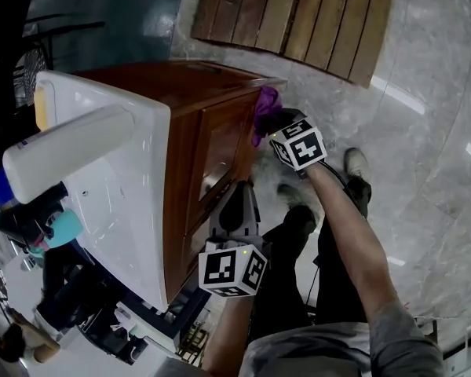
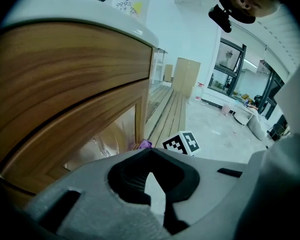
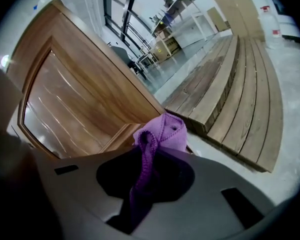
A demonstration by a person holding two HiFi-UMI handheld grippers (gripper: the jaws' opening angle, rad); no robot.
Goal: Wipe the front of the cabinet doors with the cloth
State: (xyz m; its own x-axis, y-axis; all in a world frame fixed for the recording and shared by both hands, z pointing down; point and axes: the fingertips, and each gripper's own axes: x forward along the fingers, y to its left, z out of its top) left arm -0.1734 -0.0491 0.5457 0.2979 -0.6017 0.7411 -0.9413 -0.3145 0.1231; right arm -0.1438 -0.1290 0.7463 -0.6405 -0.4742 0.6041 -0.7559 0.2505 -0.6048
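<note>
The wooden cabinet's doors [image 1: 220, 144] face the floor side in the head view. My right gripper [image 1: 276, 121] is shut on a purple cloth [image 1: 265, 110] and holds it against the far edge of the far door. In the right gripper view the cloth [image 3: 165, 131] bunches out of the jaws beside the door panel [image 3: 65, 104]. My left gripper [image 1: 237, 192] hangs close to the near door's front, jaws together with nothing in them. The left gripper view looks along the door [image 2: 90, 134], with the cloth [image 2: 144, 145] and the right gripper's marker cube [image 2: 182, 144] further on.
A white sink top [image 1: 118, 179] caps the cabinet, and a white bottle [image 1: 63, 151] stands on it. A slatted wooden platform [image 1: 298, 18] lies on the marble floor beyond the cabinet. The person's legs and shoes [image 1: 357, 167] are just right of the doors.
</note>
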